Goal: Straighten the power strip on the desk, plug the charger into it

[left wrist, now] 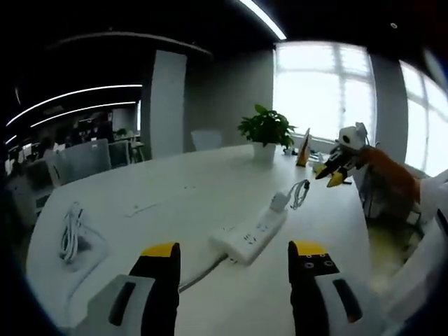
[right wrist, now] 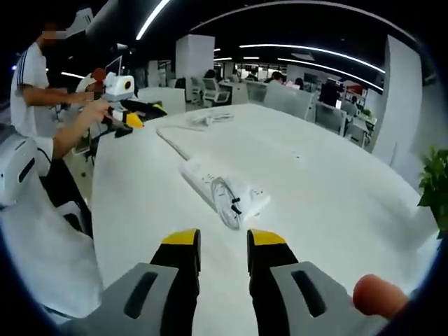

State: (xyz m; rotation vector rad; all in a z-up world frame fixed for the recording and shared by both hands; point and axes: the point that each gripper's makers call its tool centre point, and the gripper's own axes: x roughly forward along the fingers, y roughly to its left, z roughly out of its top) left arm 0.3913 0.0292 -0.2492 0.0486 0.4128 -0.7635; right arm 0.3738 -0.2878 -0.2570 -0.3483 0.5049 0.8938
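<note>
Open-plan office space with ceiling light strips and bright windows surrounds a long white surface [left wrist: 175, 189]. Near the middle of the left gripper view lies the power strip [left wrist: 250, 236], running diagonally from lower left toward upper right, its cable trailing off toward the lower left of the frame. At its far end sits the charger [left wrist: 280, 201], touching or just beside the strip, with its thin cord [left wrist: 301, 192] looped beside it. In the right gripper view the same strip [right wrist: 222, 189] sits at centre frame, with the coiled cord lying over it.

Both pairs of fingers hold nothing. The left gripper [left wrist: 238, 257] stands wide apart, short of the strip; the right gripper [right wrist: 224, 241] has only a narrow gap, also short of it.

Judging from this, the task looks barely started: the strip lies askew, and I cannot tell whether the charger is seated in a socket. Straightening and plugging both appear left to do.

Further out, a potted plant [left wrist: 266, 133] stands at the far edge, and a bundled white cable [left wrist: 72, 234] rests at lower left. No writing or brand is legible.
</note>
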